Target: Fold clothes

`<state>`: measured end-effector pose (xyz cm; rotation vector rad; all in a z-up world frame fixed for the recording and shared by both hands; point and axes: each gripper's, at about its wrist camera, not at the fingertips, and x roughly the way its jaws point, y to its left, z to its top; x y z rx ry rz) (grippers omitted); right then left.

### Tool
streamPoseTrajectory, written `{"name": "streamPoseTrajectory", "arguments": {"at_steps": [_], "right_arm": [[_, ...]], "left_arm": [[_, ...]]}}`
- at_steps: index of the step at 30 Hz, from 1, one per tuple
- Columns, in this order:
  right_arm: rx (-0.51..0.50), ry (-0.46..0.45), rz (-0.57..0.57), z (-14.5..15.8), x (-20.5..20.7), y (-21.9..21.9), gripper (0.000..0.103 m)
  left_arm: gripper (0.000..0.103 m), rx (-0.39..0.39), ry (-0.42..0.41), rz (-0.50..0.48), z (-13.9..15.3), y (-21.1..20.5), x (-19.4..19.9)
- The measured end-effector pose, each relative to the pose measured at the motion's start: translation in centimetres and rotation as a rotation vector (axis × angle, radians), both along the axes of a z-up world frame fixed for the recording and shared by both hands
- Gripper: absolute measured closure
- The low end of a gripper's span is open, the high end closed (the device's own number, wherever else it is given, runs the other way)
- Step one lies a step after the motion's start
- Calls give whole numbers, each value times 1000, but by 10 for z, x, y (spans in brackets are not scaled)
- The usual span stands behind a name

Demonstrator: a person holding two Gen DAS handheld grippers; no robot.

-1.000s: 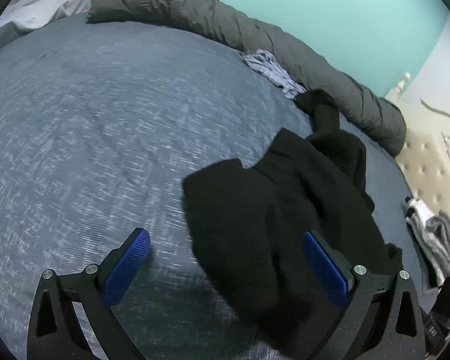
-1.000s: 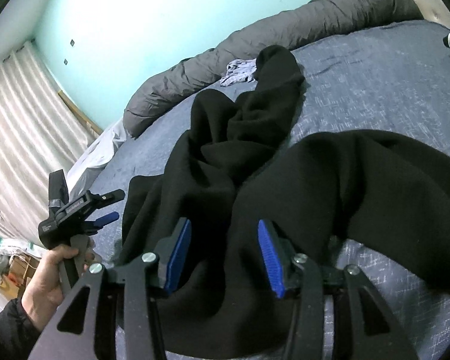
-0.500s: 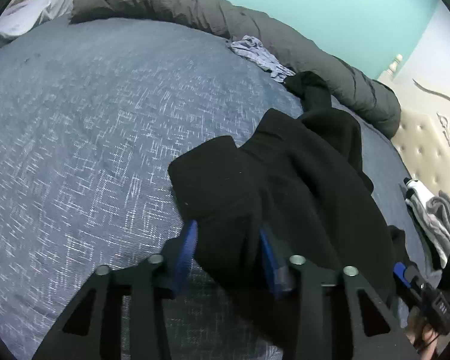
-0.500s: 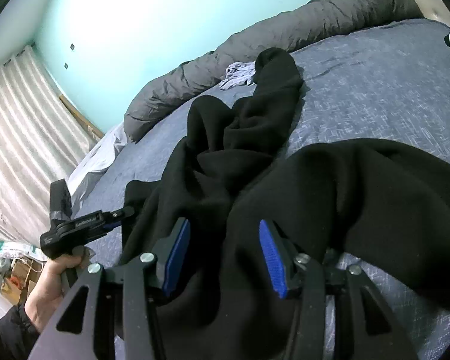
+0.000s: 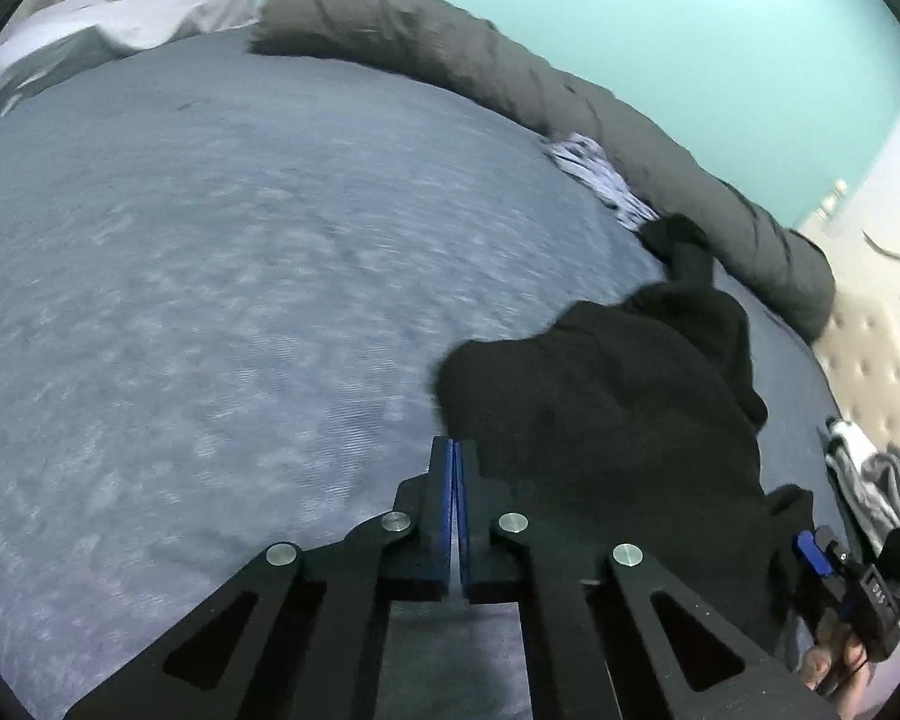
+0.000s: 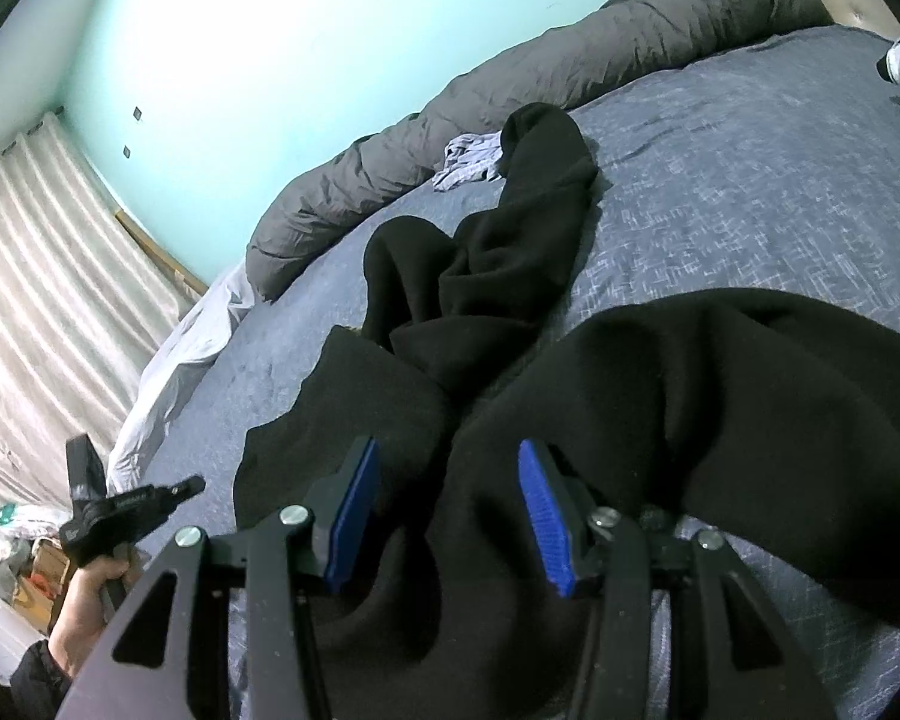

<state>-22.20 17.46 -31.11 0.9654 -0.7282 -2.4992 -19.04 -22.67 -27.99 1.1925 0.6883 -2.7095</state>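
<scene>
From my left wrist view, the garment (image 5: pixel 618 420) lies on the bed (image 5: pixel 222 276), right of the left gripper (image 5: pixel 453 450). Behind it sits a crumpled cloth (image 5: pixel 600 174), against the rolled duvet (image 5: pixel 510 72) along the wall. In my right wrist view, the right gripper (image 6: pixel 450 510) straddles the garment's near fold.

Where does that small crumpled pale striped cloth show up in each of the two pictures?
Left wrist view: the striped cloth lies upper right, against the grey rolled duvet.
Right wrist view: striped cloth top centre, beside the black garment.
Shared landmark: the grey rolled duvet along the turquoise wall.
</scene>
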Motion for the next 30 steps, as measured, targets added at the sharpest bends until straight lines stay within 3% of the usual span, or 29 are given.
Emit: {"name": "streamPoseTrajectory", "arguments": {"at_steps": [4, 5, 7, 8, 9, 13, 15, 19, 24, 30], "right_arm": [[6, 0, -1, 0, 0, 0, 53], [6, 0, -1, 0, 0, 1, 53], [10, 2, -8, 1, 1, 3, 53], [9, 2, -11, 1, 0, 4, 53], [8, 2, -13, 1, 0, 5, 53], [11, -9, -18, -2, -3, 10, 53], [12, -18, -20, -5, -4, 13, 53], [3, -28, -29, -7, -5, 19, 53], [-15, -19, -39, -3, -5, 27, 53], [-45, -22, -53, -3, -6, 35, 53]], "left_arm": [[101, -14, -11, -13, 0, 1, 3], [96, 4, -11, -29, -1, 5, -1], [71, 30, -7, -58, -1, 18, -9], [50, 51, 1, -81, -1, 26, -14], [39, 74, 12, -109, 1, 35, -19], [35, 87, 43, -204, 13, 79, -40], [24, 98, 51, -230, 16, 97, -50], [23, 104, 31, -266, 17, 133, -83], [22, 173, -37, -271, 10, 164, -131], [23, 124, -144, -249, -14, 188, -167]]}}
